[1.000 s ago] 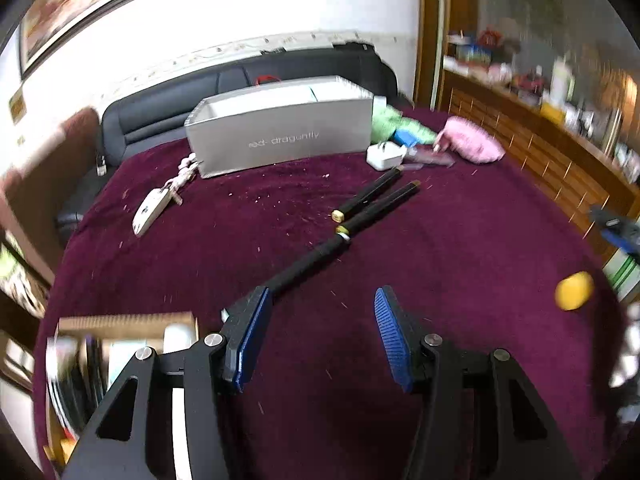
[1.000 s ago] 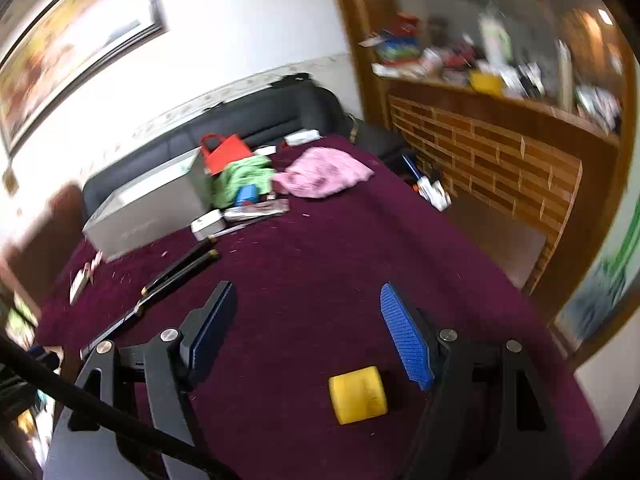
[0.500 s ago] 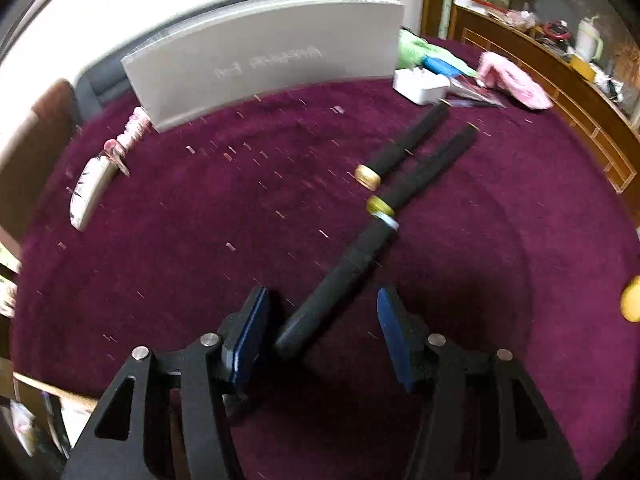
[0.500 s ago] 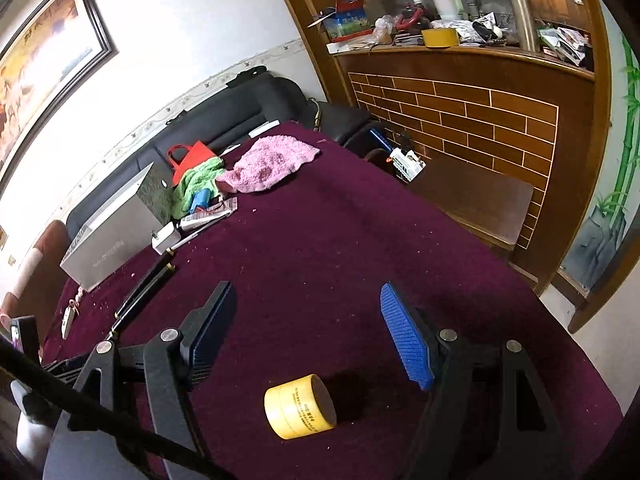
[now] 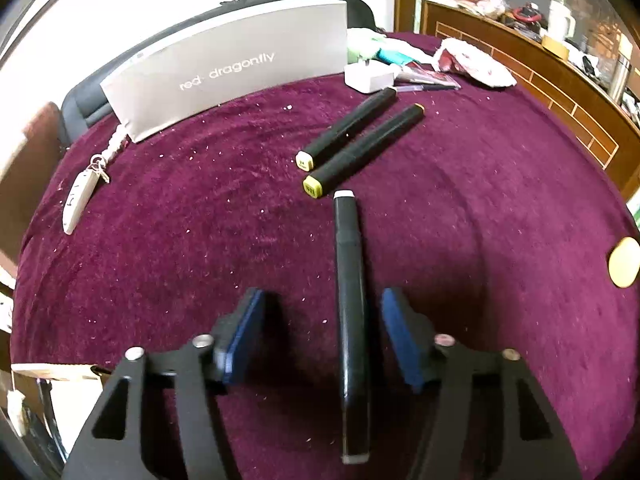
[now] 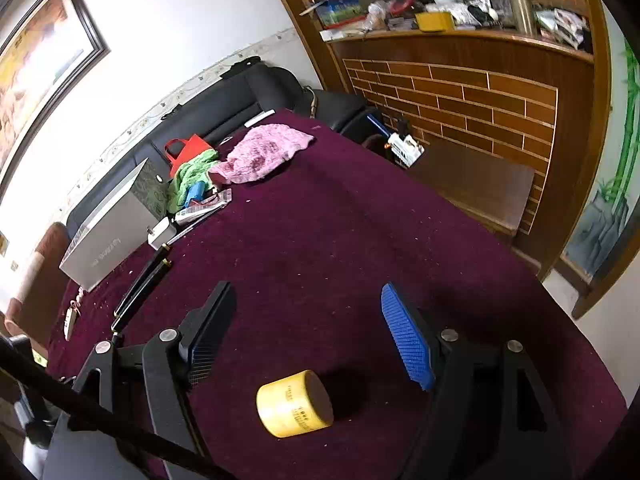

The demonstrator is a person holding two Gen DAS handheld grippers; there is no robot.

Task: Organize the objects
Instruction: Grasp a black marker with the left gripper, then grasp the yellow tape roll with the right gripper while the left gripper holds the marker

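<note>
A black marker [image 5: 350, 304] with a white end cap lies on the purple cloth between the fingers of my left gripper [image 5: 320, 336], nearer the right pad. The jaws stand open around it, not touching. Two more black markers [image 5: 360, 140] with yellow caps lie side by side beyond it. My right gripper [image 6: 308, 332] is open and empty above a yellow tape roll [image 6: 294, 404], which lies on its side between its fingers. The tape roll also shows at the right edge of the left wrist view [image 5: 623, 256].
A grey "red dragonfly" box [image 5: 228, 68] stands at the back. A white charger [image 5: 368, 76], a pink cloth [image 6: 264, 152], a green cloth [image 6: 192, 176] and a red bag [image 6: 188, 150] lie beside it. A white key fob [image 5: 78, 200] lies at left. A wooden counter [image 6: 460, 88] bounds the right.
My left gripper has moved forward and turned, so the near marker now lies straight between its open fingers. My right gripper has come closer over the tape roll.
</note>
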